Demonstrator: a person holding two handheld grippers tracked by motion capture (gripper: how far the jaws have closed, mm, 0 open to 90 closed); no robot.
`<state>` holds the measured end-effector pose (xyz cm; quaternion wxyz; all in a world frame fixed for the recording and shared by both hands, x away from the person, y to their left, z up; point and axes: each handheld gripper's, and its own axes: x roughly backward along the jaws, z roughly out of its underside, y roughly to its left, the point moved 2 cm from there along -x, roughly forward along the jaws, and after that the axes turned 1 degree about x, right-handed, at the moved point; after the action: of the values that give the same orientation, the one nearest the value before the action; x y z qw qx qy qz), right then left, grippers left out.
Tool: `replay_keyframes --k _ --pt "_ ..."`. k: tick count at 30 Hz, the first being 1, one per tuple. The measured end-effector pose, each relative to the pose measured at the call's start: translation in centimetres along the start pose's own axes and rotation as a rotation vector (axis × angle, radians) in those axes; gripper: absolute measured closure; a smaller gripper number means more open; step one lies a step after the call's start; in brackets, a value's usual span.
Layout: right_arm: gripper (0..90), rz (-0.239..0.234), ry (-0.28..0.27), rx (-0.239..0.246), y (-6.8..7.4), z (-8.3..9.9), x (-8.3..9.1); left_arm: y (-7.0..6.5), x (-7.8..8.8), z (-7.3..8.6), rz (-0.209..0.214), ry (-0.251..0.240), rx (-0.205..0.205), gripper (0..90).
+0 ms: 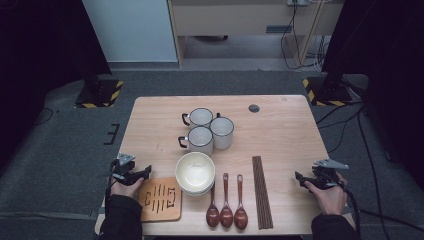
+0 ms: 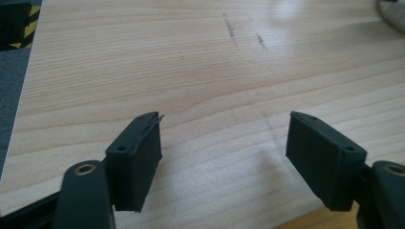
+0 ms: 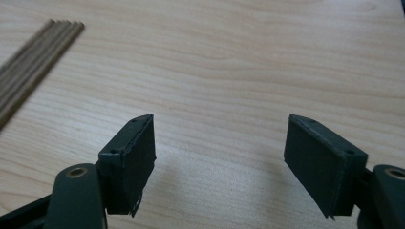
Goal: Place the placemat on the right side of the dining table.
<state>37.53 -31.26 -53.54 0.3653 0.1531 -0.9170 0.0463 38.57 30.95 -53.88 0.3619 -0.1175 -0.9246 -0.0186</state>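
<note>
Resting low at the near left edge of the pale wooden table (image 1: pixel 280 125), the left gripper (image 1: pixel 146 171) is held with its black jaws spread apart and nothing between them, as is seen in the left gripper view (image 2: pixel 224 143), where bare wood grain lies under the gap. Just beside it, toward the table's middle, a square wooden trivet with cut slots (image 1: pixel 160 199) is laid flat at the near edge, and a stack of cream round bowls (image 1: pixel 195 173) is set touching its far right corner. At the near right edge the right gripper (image 1: pixel 299 177) is likewise held wide and empty (image 3: pixel 220 143), pointing inward over bare tabletop. A bundle of dark wooden chopsticks (image 1: pixel 262 192) is laid lengthwise near it, and its far ends are caught at the upper left of the right gripper view (image 3: pixel 33 67). Between chopsticks and bowls three brown wooden spoons (image 1: pixel 226 205) are lined up side by side, bowls toward the person. Beyond the bowls three white enamel mugs with dark rims (image 1: pixel 206 131) are clustered close together
</note>
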Motion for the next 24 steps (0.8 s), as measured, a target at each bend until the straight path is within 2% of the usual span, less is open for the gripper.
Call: replay_keyframes --k 4,9,10,13,14,15,18,24 --pt "26.4 0.005 -0.015 0.002 0.3 -0.4 0.4 -0.7 1.3 -0.3 0.014 -0.048 0.011 30.9" --pt "26.2 0.011 -0.027 0.020 1.0 -1.0 0.9 -1.5 2.5 -0.3 0.018 -0.066 0.010 32.1" --pt "26.1 0.004 -0.034 0.022 1.4 -1.2 1.2 -1.9 3.1 -0.1 0.029 -0.073 0.015 31.9" --pt "26.0 -0.001 -0.042 0.025 1.8 -1.4 1.4 -2.1 3.6 0.2 0.029 -0.072 0.010 32.8" --pt "26.0 -0.007 -0.047 0.028 2.2 -1.6 1.5 -2.3 4.1 0.4 0.048 -0.074 0.025 35.9" --pt "26.0 -0.007 -0.047 0.028 2.2 -1.6 1.5 -2.3 4.1 0.4 0.048 -0.074 0.025 36.0" --pt "25.8 -0.010 -0.050 0.036 2.6 -1.8 1.6 -2.9 4.8 0.9 0.051 -0.070 0.011 35.9" --pt "25.1 -0.018 -0.048 0.050 3.7 -2.0 1.7 -4.1 5.4 2.0 0.056 -0.037 -0.020 27.2"
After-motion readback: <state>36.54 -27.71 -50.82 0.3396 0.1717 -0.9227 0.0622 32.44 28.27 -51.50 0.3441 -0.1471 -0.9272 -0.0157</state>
